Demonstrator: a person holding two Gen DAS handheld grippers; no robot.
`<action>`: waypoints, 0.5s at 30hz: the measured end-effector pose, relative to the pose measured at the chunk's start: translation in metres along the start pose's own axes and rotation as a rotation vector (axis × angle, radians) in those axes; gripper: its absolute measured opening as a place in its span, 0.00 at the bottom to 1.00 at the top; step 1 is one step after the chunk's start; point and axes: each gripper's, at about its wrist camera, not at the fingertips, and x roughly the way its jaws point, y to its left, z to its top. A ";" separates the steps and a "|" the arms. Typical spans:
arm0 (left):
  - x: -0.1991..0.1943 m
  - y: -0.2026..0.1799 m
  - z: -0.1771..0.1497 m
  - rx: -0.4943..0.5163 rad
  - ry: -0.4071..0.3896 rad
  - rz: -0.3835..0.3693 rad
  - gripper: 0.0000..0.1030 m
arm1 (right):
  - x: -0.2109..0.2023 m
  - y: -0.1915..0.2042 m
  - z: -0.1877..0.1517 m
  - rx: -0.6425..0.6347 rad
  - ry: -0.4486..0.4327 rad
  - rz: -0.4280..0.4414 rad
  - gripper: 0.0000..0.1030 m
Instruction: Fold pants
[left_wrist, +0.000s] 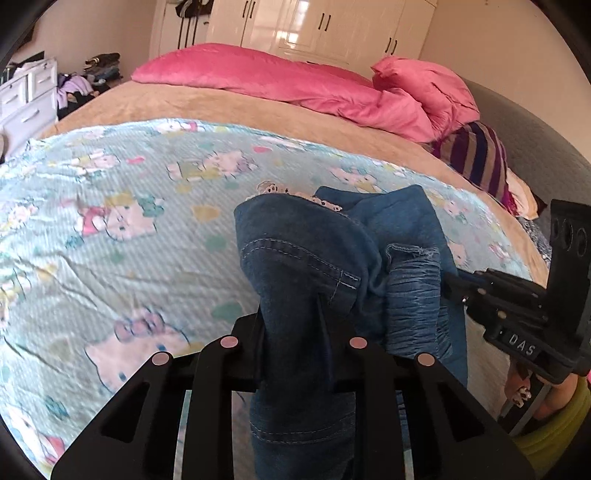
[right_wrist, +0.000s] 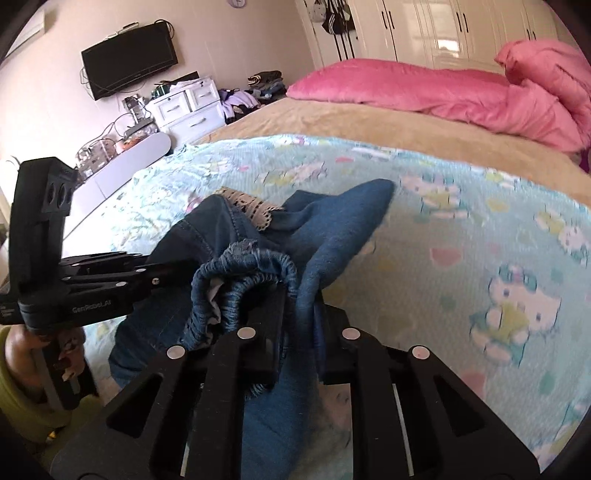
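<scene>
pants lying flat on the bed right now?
No. The jeans hang bunched, clamped in the left hand-held gripper, lifted above the cartoon-print blanket.

The pants (left_wrist: 295, 266) in my left gripper (left_wrist: 291, 332) are soft blue denim, matt, with pale stitching and a frayed, ribbed waistband. Both my grippers are matt black plastic with small shiny metal pins. Under the pants, a thin printed cotton sheet (left_wrist: 110, 221); beyond it, a satiny pink quilt (right_wrist: 424, 88) and glossy wardrobe doors (left_wrist: 314, 26).
</scene>
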 end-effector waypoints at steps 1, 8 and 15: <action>0.003 0.003 0.002 -0.007 0.002 0.005 0.21 | 0.005 -0.001 0.003 -0.001 0.006 -0.010 0.08; 0.025 0.016 -0.009 -0.020 0.046 0.051 0.29 | 0.033 -0.018 -0.012 0.041 0.092 -0.057 0.10; 0.028 0.025 -0.013 -0.033 0.050 0.081 0.48 | 0.031 -0.025 -0.018 0.082 0.106 -0.095 0.25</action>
